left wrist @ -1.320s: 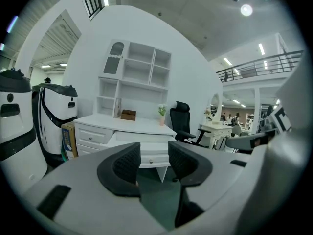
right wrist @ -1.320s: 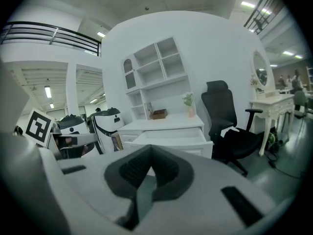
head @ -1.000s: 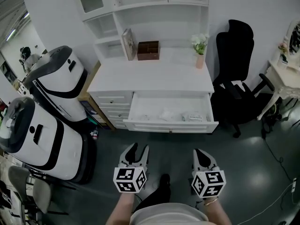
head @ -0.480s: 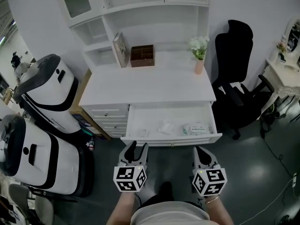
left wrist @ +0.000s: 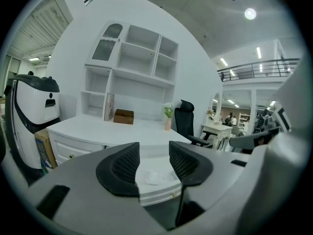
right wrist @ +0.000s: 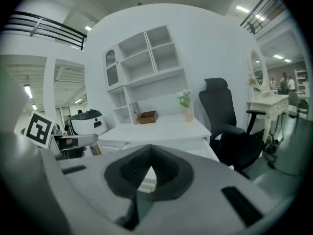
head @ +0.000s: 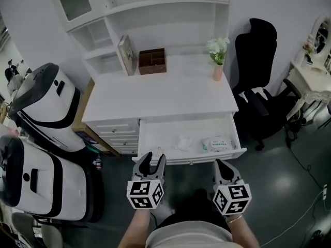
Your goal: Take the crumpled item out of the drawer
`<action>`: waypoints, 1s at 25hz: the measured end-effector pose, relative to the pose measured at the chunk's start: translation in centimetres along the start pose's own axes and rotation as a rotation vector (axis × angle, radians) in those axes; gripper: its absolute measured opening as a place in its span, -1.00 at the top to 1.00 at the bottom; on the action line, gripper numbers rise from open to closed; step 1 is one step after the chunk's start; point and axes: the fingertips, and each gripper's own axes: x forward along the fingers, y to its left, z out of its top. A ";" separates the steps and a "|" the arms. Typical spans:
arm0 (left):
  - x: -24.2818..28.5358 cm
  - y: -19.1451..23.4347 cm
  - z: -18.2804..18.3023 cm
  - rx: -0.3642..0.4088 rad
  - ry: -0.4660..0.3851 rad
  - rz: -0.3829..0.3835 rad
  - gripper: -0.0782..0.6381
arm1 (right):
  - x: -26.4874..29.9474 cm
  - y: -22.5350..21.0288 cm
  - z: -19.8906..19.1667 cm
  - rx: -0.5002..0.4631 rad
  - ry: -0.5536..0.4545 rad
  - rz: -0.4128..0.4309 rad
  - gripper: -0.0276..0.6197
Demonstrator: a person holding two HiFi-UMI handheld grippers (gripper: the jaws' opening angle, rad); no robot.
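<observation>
The white desk's wide drawer (head: 189,160) stands pulled out. In it lies a crumpled white item (head: 183,142), left of the middle. My left gripper (head: 153,160) hovers just in front of the drawer's front edge, open and empty. In the left gripper view the crumpled item (left wrist: 155,177) shows low between the open left gripper's (left wrist: 154,153) jaws, still some way off. My right gripper (head: 223,166) hangs before the drawer's right end. In the right gripper view the right gripper (right wrist: 149,154) has its tips together, with nothing held.
A flat printed packet (head: 217,144) lies in the drawer right of the crumpled item. The desktop (head: 155,94) carries a brown box (head: 152,61), a leaning book (head: 125,55) and a vase of flowers (head: 217,66). A black office chair (head: 258,87) stands right; two white-and-black machines (head: 46,107) stand left.
Both grippers have come forward to the desk; the open drawer, formerly well ahead of them, now lies right at their tips. Neither gripper's jaws have visibly changed.
</observation>
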 end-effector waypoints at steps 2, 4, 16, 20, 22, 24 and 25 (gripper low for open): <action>0.5 0.0 0.2 0.007 -0.002 -0.008 0.31 | 0.3 -0.3 0.0 0.008 0.003 -0.005 0.91; 0.9 0.0 0.5 0.014 -0.002 -0.013 0.30 | 0.6 -0.7 0.1 0.012 0.003 -0.016 0.91; 5.6 0.5 0.9 0.032 0.029 -0.023 0.30 | 3.8 -4.1 2.5 0.025 -0.023 -0.069 0.91; 7.6 0.5 0.6 0.040 0.055 -0.027 0.30 | 5.3 -4.6 2.7 0.023 -0.010 -0.064 0.91; 8.6 0.6 0.4 0.046 0.069 -0.027 0.29 | 6.1 -4.8 2.9 0.026 -0.006 -0.058 0.91; 9.6 0.8 0.3 0.052 0.086 -0.024 0.29 | 7.0 -5.1 3.2 0.029 -0.003 -0.052 0.91; 10.1 0.9 0.1 0.053 0.096 -0.022 0.29 | 7.4 -5.3 3.2 0.030 0.000 -0.049 0.91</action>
